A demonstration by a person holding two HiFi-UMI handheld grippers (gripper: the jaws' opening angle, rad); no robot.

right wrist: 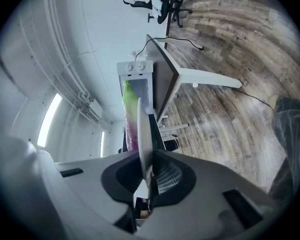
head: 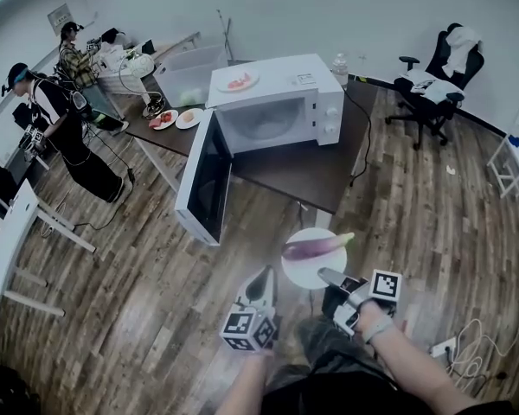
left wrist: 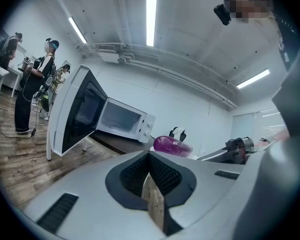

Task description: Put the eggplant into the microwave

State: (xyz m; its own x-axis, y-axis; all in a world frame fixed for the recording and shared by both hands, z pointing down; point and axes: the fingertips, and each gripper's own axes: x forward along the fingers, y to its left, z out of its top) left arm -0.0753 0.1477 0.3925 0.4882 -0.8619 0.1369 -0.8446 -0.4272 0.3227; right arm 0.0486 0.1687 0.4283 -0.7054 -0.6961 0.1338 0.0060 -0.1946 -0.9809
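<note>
A purple eggplant (head: 316,247) with a green stem lies on a white plate (head: 304,273). My right gripper (head: 329,277) is shut on the plate's near rim and holds it over the wooden floor, short of the table. In the right gripper view the plate (right wrist: 144,134) shows edge on, with the eggplant (right wrist: 130,119) on one side of it. The white microwave (head: 277,102) stands on a dark table (head: 311,175), its door (head: 203,178) swung wide open. My left gripper (head: 261,277) is shut and empty, just left of the plate. The left gripper view shows the eggplant (left wrist: 171,145) and the open microwave (left wrist: 122,119) ahead.
A plate of red food (head: 238,81) sits on top of the microwave and a bottle (head: 340,63) stands behind it. A clear bin (head: 190,72) and more plates are at the back left. Two people (head: 65,128) stand at the left, an office chair (head: 437,76) at the right.
</note>
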